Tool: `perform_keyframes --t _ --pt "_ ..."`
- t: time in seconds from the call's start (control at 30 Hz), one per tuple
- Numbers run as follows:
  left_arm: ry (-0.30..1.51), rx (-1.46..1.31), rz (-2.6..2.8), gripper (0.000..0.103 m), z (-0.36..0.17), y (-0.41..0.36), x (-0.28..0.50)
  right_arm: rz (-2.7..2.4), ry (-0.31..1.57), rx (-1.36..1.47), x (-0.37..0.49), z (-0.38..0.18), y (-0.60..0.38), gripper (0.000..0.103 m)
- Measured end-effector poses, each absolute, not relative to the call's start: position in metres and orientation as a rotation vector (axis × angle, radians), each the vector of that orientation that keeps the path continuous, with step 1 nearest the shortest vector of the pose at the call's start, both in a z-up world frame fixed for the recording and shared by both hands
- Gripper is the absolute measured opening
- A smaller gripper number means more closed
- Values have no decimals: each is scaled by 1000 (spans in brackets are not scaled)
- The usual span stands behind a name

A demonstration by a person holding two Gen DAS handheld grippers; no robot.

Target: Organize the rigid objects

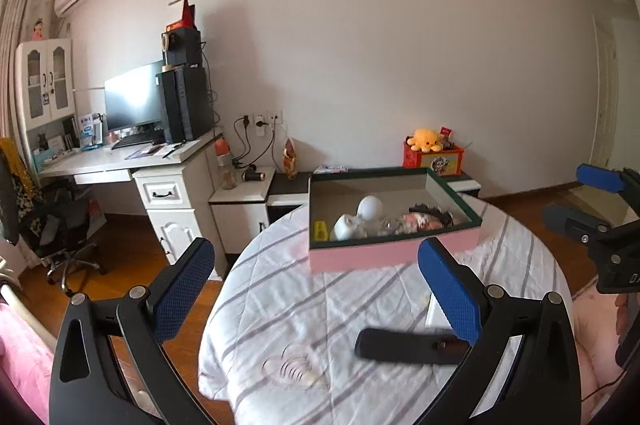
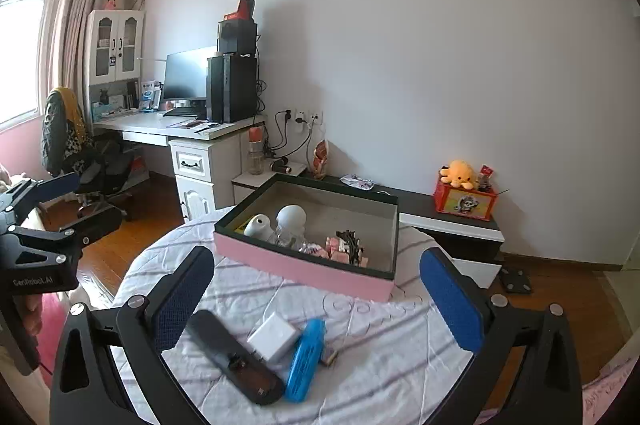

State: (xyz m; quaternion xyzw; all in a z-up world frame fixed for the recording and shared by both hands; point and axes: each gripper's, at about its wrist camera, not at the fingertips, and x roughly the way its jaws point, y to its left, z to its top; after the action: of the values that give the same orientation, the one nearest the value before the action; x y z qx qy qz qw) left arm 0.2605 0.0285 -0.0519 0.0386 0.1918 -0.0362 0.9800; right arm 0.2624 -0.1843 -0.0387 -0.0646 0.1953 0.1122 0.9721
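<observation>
A pink box [image 1: 360, 257] [image 2: 304, 269] with dark green rim stands on the round table [image 1: 288, 313] [image 2: 380, 365], holding white figures [image 1: 360, 221] [image 2: 280, 221] and several small items. A long black flat object [image 1: 408, 345] [image 2: 232, 357], a white adapter [image 2: 274, 339] and a blue perforated case [image 2: 306, 359] lie on the striped cloth in front of it. My left gripper [image 1: 316, 289] is open and empty above the cloth. My right gripper [image 2: 316, 297] is open and empty above the loose items. Each gripper shows at the other view's edge [image 1: 592, 201] [image 2: 60, 205].
A white desk [image 1: 132, 161] [image 2: 176, 129] with monitor and computer tower stands at the left, an office chair [image 1: 60, 225] [image 2: 84, 161] beside it. A low cabinet [image 2: 448, 225] behind the table carries a red box with an orange plush [image 1: 428, 141] [image 2: 460, 175].
</observation>
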Motion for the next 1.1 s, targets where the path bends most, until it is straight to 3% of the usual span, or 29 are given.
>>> perform_keyframes --t 1.1 --pt "445 139 -121 103 -69 16 225 217 469 -81 215 -63 -183 103"
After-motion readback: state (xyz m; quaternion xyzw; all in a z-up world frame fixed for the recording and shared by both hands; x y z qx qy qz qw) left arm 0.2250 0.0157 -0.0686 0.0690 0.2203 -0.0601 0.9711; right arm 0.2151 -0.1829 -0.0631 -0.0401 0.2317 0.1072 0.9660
